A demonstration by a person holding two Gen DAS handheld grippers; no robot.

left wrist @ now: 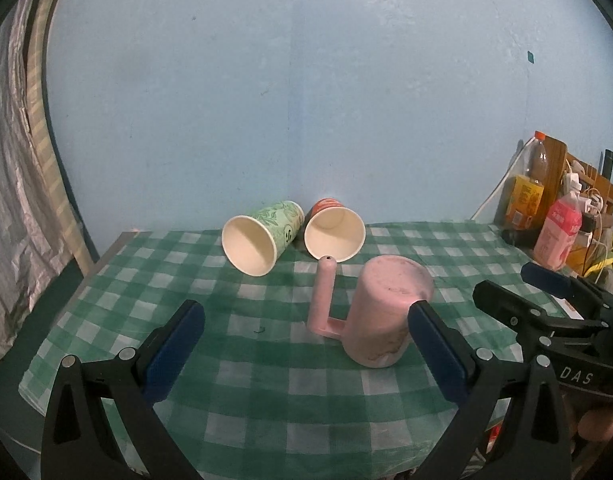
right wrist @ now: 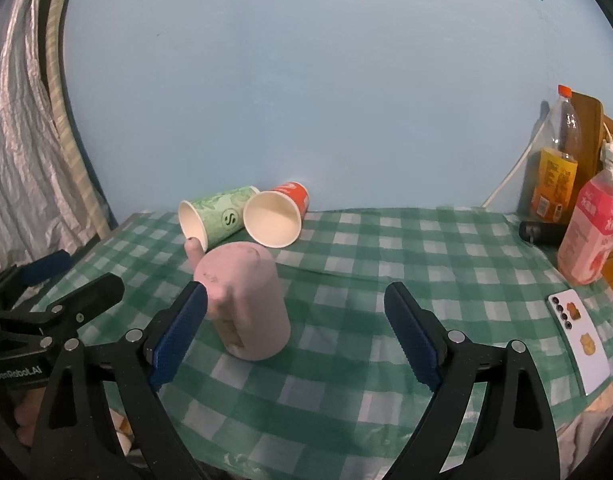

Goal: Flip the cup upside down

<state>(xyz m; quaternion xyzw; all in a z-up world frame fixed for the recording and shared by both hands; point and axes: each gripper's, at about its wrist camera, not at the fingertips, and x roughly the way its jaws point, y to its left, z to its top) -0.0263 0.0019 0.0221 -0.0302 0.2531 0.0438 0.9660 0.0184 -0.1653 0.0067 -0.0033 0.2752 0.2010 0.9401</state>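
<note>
A pink plastic cup [left wrist: 384, 312] with a long handle [left wrist: 324, 296] stands upside down, base up, on the green checked tablecloth [left wrist: 266, 384]. It also shows in the right wrist view [right wrist: 248, 304]. My left gripper [left wrist: 306, 312] is open and empty; its right pad sits close beside the cup. My right gripper [right wrist: 296, 300] is open and empty, with the cup just inside its left pad. The right gripper also shows at the right of the left wrist view [left wrist: 518, 292].
A green paper cup [left wrist: 262, 236] and a red paper cup [left wrist: 332, 230] lie on their sides at the back by the blue wall. Bottles [right wrist: 590, 228] and clutter stand at the right. A phone [right wrist: 580, 340] lies near the table's right edge.
</note>
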